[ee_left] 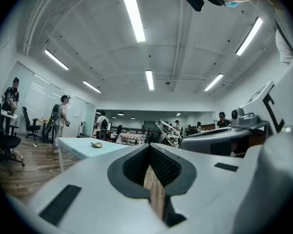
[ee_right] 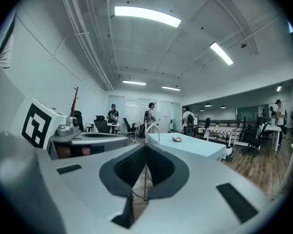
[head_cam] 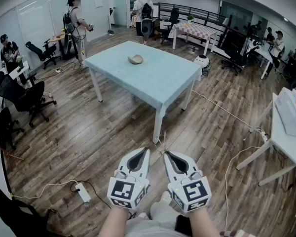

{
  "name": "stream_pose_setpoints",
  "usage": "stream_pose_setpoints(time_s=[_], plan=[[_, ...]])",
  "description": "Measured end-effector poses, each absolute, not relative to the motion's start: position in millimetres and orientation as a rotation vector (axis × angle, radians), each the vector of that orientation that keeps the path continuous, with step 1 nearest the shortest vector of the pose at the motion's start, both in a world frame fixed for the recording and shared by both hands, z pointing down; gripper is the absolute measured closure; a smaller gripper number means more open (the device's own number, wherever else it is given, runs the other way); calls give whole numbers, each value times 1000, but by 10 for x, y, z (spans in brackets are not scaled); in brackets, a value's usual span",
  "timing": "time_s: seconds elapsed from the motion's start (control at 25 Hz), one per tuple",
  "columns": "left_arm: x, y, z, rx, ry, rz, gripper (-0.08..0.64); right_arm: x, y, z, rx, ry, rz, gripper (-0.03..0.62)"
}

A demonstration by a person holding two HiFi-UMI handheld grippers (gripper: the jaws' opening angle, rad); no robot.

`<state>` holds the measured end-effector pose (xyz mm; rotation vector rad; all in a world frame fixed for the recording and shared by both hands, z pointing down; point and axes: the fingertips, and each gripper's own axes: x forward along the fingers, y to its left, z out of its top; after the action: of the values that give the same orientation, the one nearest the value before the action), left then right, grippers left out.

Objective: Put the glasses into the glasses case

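The case [head_cam: 135, 59] lies on the table [head_cam: 158, 85], toward its far side. Before the table, the left gripper [head_cam: 147, 151] and right gripper [head_cam: 165, 153] are side by side, with the glasses [ee_right: 147, 130] in the right's jaws.

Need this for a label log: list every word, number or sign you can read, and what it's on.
No readable text anywhere.
Sheet on the far wall: too small to read.
Left cube, right cube: square markers only, no words.
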<state>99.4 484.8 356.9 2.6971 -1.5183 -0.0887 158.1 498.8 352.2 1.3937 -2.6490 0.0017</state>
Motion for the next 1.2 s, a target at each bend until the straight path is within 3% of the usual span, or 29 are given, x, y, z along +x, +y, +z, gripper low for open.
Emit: stream_pose_setpoints(time_s=[1.2], plan=[[1476,3614,3484,2560,-1695,-151,552,2069,3679,3494,1216,-2766,73,581]])
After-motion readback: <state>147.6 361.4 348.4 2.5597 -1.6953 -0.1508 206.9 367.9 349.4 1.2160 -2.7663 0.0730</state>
